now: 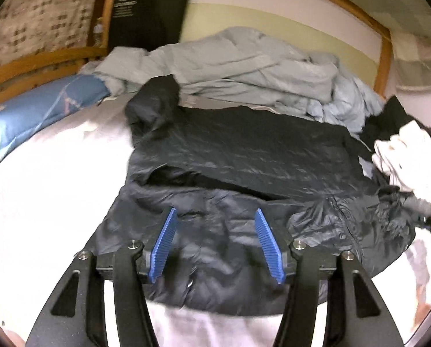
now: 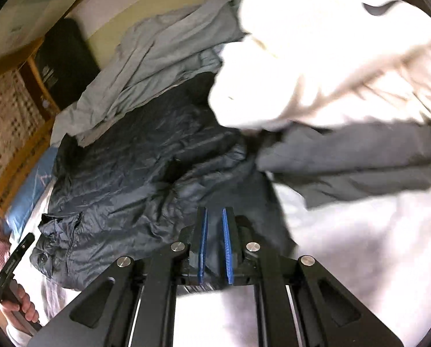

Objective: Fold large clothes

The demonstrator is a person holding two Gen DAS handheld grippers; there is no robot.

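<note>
Left gripper [image 1: 215,217], black linkage arms with ribbed blue pads: jaws stand well apart over the near flap of the dark navy, shiny quilted jacket [image 1: 244,150], nothing pinched between the pads; whether the tips touch the fabric cannot be told. The jacket lies spread on the white bed sheet [image 1: 42,202], directly ahead of and beneath this gripper, its near flap folded over toward the middle and its hem reaching down between the gripper's arms.

In the left wrist view, from left to right: a blue patterned pillow [image 1: 36,112] at the left edge, well apart from the jacket; a rumpled pale blue-grey duvet [image 1: 244,69] behind the jacket and touching its far edge; a white garment with a dark logo [image 1: 412,156] heaped beside the jacket's right end. At the far right edge the person's fingers show on a handle, blurred.

Right gripper [image 2: 214,211], same build: blue pads stand close together with a narrow gap, parted slightly, nothing gripped. Its tips sit at the jacket's [image 2: 134,173] near right edge, the jacket extending left and away from it.

In the right wrist view, from left to right: the person's left hand [image 2: 22,306] holding the other gripper's handle at the lower left; the jacket at centre; the white garment [image 2: 331,66] and a grey garment [image 2: 360,159] on the right, overlapping the jacket's far right corner.
</note>
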